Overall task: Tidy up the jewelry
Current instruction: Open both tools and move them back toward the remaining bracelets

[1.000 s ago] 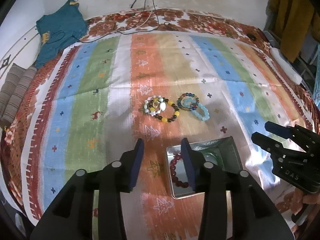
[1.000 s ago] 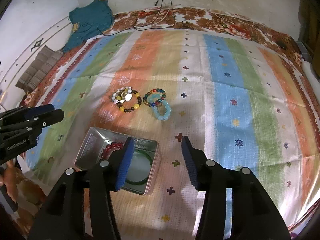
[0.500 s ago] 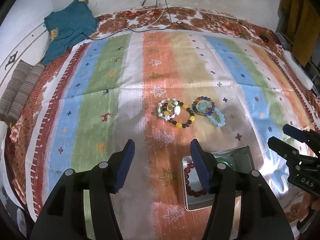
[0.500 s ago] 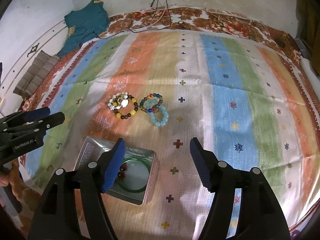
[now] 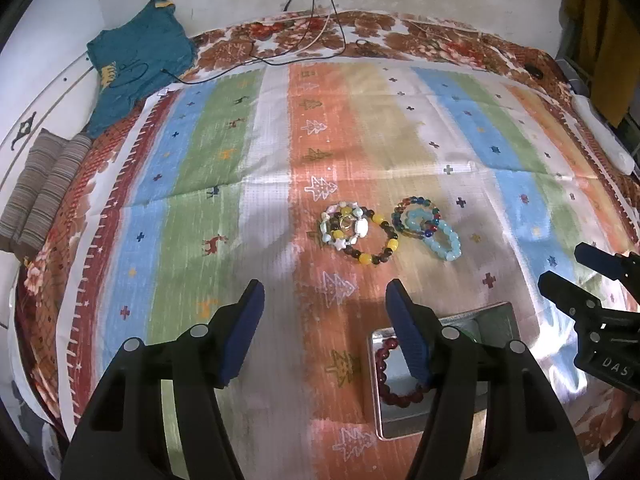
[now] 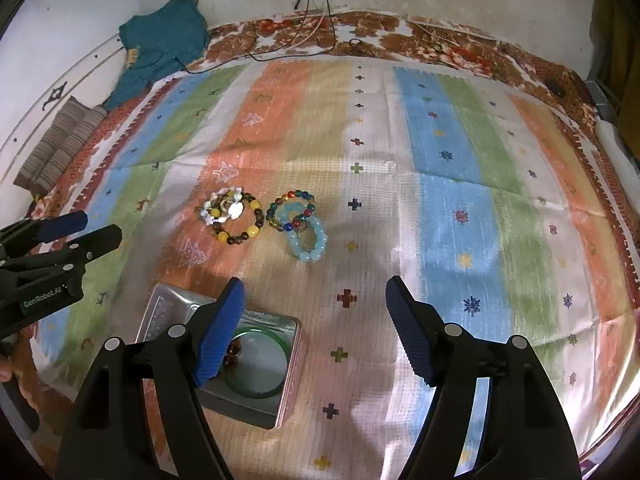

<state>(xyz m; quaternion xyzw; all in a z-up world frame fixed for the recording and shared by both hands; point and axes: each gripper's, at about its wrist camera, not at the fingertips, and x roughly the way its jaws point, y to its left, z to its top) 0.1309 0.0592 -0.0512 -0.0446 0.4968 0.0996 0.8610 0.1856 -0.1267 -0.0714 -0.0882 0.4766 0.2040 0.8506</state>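
A silver tin [image 5: 496,312] sits on the striped cloth, holding a dark red bead bracelet [image 5: 384,376] and a green bangle [image 6: 260,360]. Beyond it lie a white, yellow and dark bead bracelet cluster [image 5: 356,232] [image 6: 234,218], a multicoloured bead bracelet [image 5: 416,216] [image 6: 290,210] and a light blue bead bracelet [image 5: 444,240] [image 6: 308,240]. My left gripper [image 5: 324,300] [image 6: 102,226] hovers left of the tin, jaws opening, nothing between them. My right gripper [image 6: 312,300] [image 5: 560,264] hovers right of the tin [image 6: 168,304], jaws opening and empty.
The striped cloth [image 6: 460,200] covers a bed with a floral border. A teal garment [image 5: 136,64] and a folded striped cloth [image 5: 44,188] lie at the far left. Cables [image 5: 320,20] trail along the back wall. A white object [image 5: 600,136] rests at the right edge.
Both grippers' jaws have spread wider. The left gripper has drifted left, so the tin and bracelets sit further right in its view. The right gripper has stayed nearly in place.
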